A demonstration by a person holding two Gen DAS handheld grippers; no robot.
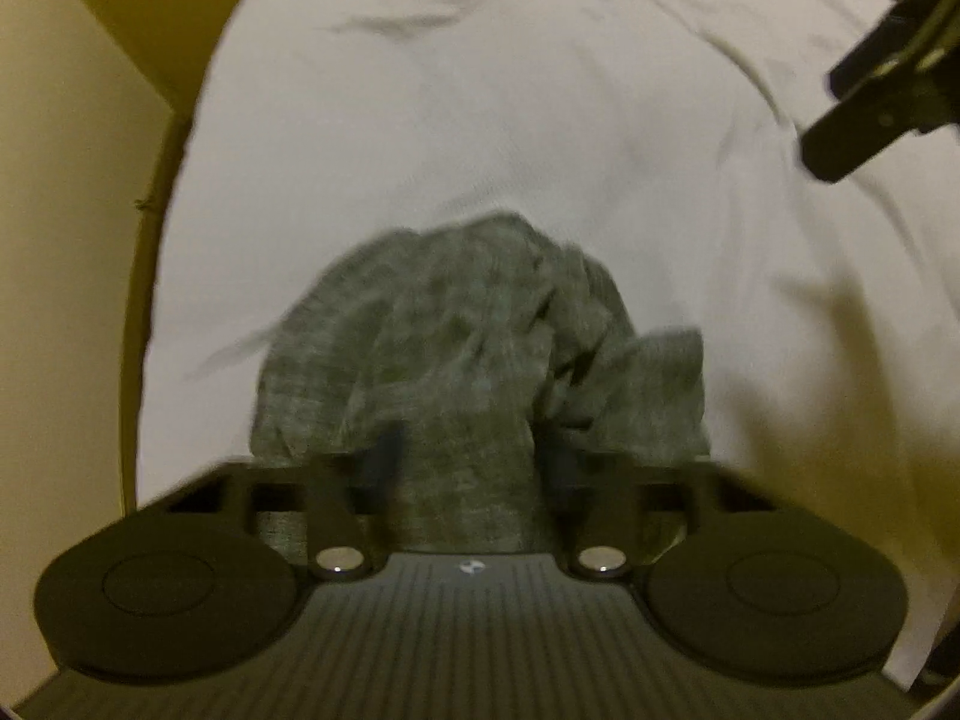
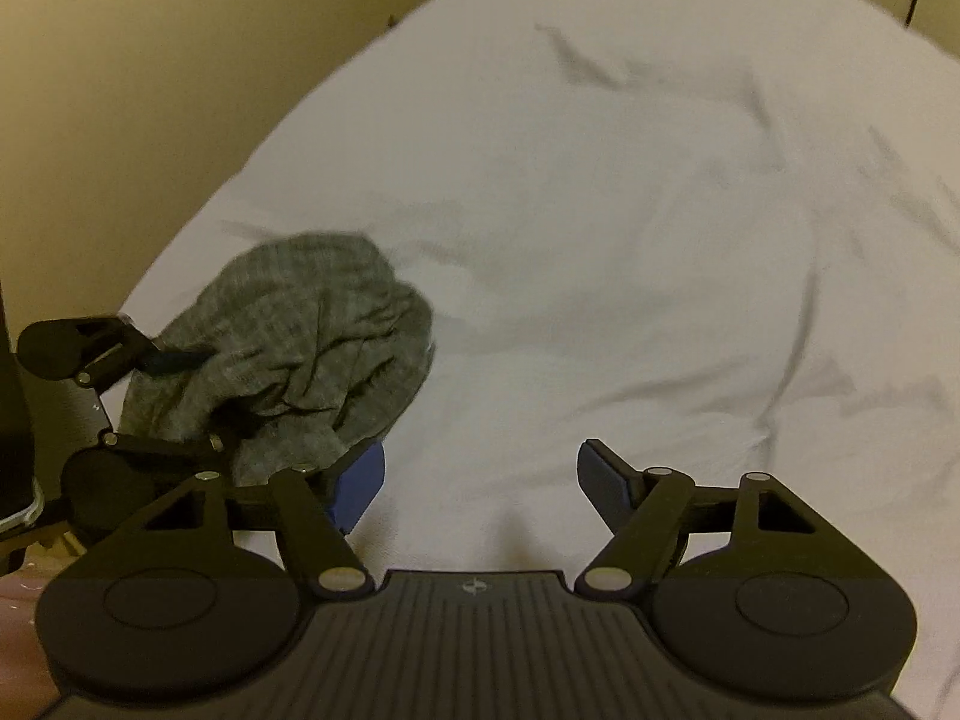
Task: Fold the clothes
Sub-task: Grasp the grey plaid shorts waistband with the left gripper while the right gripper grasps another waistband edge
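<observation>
The left gripper [image 1: 462,450] has its fingers [image 1: 384,450] clamped on a bunched grey garment [image 1: 456,324], which fills the gap between them and spills out ahead onto the bed [image 1: 540,120]. The right gripper [image 2: 480,480] holds nothing, its blue fingers [image 2: 600,480] spread apart over bare white sheet; the garment lies just left of its left finger. Beyond, the wrinkled sheet runs on towards a beige wall [image 2: 150,60].

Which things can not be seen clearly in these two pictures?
- Grey garment: bunched and motion-blurred in the left wrist view, so its type and shape are unclear.
- Left gripper fingers: mostly covered by the cloth they pinch.
- Right gripper: in the left wrist view, cut off by the upper right edge.
- White sheet: its far edges run out of both views.
</observation>
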